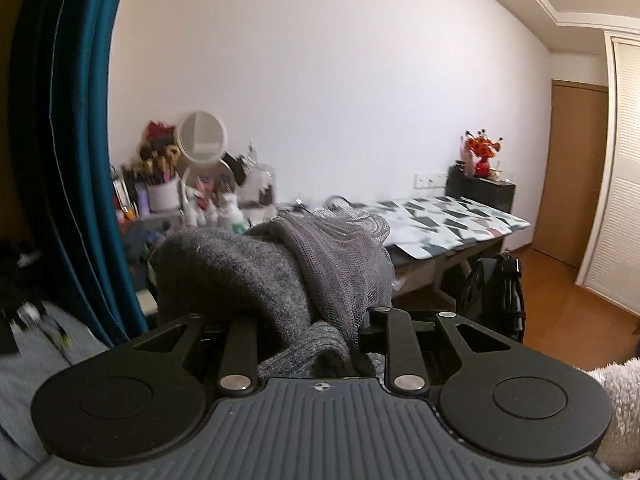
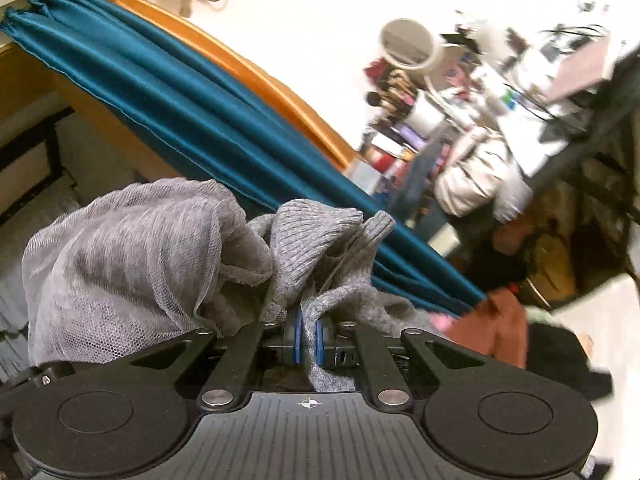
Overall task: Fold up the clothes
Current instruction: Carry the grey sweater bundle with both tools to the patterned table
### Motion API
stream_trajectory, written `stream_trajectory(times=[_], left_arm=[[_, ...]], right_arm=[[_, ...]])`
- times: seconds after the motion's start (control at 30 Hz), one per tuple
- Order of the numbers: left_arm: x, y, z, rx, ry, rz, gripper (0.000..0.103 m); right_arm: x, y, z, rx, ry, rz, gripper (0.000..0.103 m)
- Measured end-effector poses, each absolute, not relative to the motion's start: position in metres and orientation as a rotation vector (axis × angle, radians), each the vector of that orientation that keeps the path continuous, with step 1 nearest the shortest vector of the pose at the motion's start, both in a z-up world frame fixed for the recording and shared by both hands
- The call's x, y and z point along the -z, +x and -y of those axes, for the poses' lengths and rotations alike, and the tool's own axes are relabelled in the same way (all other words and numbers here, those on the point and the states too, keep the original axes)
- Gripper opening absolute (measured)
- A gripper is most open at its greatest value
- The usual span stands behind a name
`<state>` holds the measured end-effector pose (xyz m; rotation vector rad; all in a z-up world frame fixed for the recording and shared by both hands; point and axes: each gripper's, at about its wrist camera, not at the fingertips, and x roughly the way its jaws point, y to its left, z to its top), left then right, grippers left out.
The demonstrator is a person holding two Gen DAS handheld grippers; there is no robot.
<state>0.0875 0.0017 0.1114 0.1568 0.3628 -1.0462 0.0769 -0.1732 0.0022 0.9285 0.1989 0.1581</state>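
Teal curtain (image 2: 192, 92) behind. Right view: right gripper (image 2: 307, 340) blue pads pinching grey knit garment (image 2: 312, 248). Left view: patterned table (image 1: 452, 216); garment heaped over left gripper (image 1: 308, 344), grip hidden, cannot tell.

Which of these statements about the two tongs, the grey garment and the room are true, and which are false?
1. The right tongs are shut on the grey knit garment. True.
2. The garment lies folded flat on a table. False: it is bunched and held up by both tongs.
3. A grey mesh layer hangs with the knit. True.
4. The curtain is red. False: it is teal blue.
5. The left tongs hold nothing. False: grey knit fills them.
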Motion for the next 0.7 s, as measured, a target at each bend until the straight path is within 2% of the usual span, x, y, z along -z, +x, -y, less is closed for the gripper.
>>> stream_trajectory(times=[0.33,0.7], left_arm=[[-0.110,0.051,0.019,1.082,0.126,-0.474,0.026],[-0.111,0.018,0.129,1.013,0.137,-0.440,0.026]], right_arm=[[0.013,-0.006,0.168,-0.088,0.967,-0.269,0.008],[0.015,-0.020,0.277,-0.160,0.956,-0.251,0.008]])
